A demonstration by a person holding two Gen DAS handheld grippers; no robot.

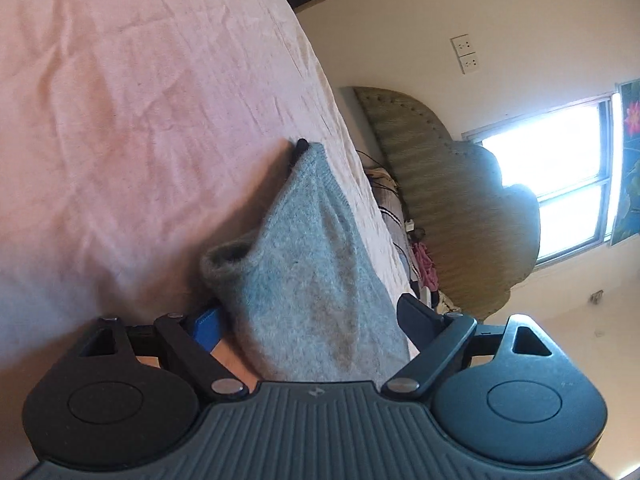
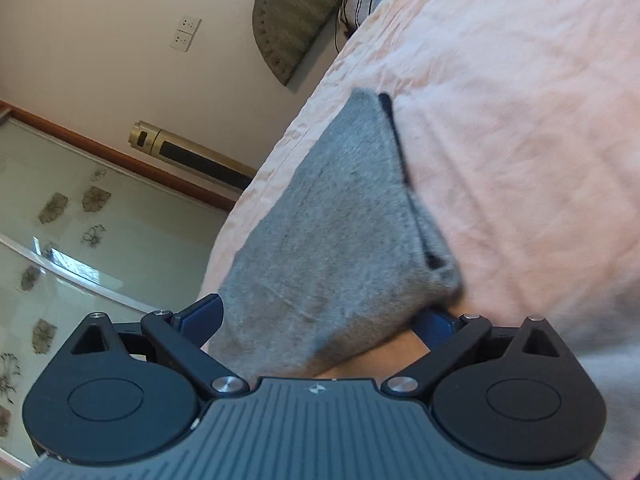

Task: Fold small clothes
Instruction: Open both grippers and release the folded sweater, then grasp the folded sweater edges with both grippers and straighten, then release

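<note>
A small grey knitted garment (image 1: 316, 272), like a sock with a rolled open cuff (image 1: 228, 258) and a dark trim at its far tip (image 1: 300, 146), lies on the pink bedsheet (image 1: 120, 120). My left gripper (image 1: 312, 320) is open, and the grey cloth fills the gap between its blue-padded fingers (image 1: 208, 326) without being pinched. In the right wrist view the same grey garment (image 2: 328, 240) lies near the bed's edge, a dark strip (image 2: 396, 140) along its right side. My right gripper (image 2: 320, 320) is also open, its fingers (image 2: 204, 316) spread either side of the cloth.
The pink sheet (image 2: 520, 120) covers a wide bed. A padded headboard (image 1: 440, 200), a bright window (image 1: 560, 184) and wall sockets (image 1: 466, 54) lie beyond. In the right wrist view a gold and black tower unit (image 2: 192, 154) and a flower-patterned glass door (image 2: 80, 220) stand past the bed's edge.
</note>
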